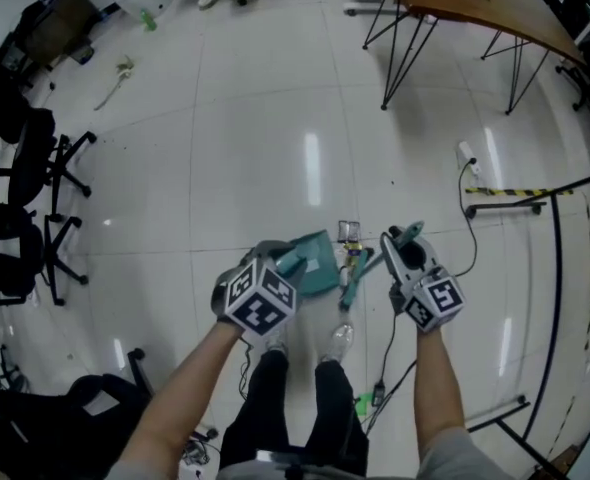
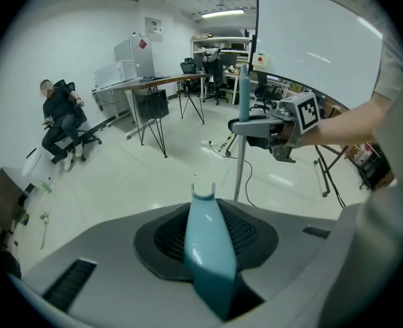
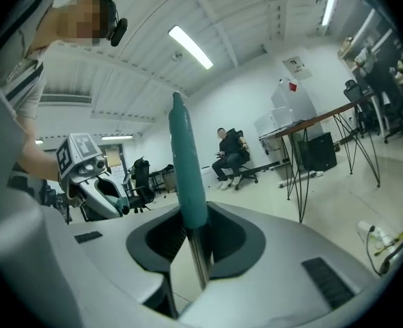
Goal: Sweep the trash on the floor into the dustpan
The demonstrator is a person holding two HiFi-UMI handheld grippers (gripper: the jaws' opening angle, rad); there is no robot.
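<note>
Down on the white tiled floor (image 1: 225, 118), the teal plastic dustpan (image 1: 312, 264) sits just ahead of the person's shoes (image 1: 339, 341), near the centre of the scene. The left gripper (image 1: 270, 260) has it: in the left gripper view the jaws are closed part-way onto the dustpan's pale teal handle (image 2: 205, 241), which runs up between them to a notched tip.

Just to the right, the right gripper (image 1: 403, 248) clamps a metal-poled broom (image 3: 186, 176) where its teal grip meets the bare pole, jaws snug on both sides, the pole standing close to upright. The broom's lower end reaches the floor beside the dustpan's right edge.

A small pale piece of trash (image 1: 349, 232) lies on the tiles just beyond the dustpan's far right corner, apart from it.

Further out, a white power strip (image 1: 467, 156) with a black cable lies to the right. A wooden table on black wire legs (image 1: 475, 8) stands far right, black office chairs (image 1: 35, 168) line the left, and a seated person in black (image 2: 60, 125) shows in the left gripper view.
</note>
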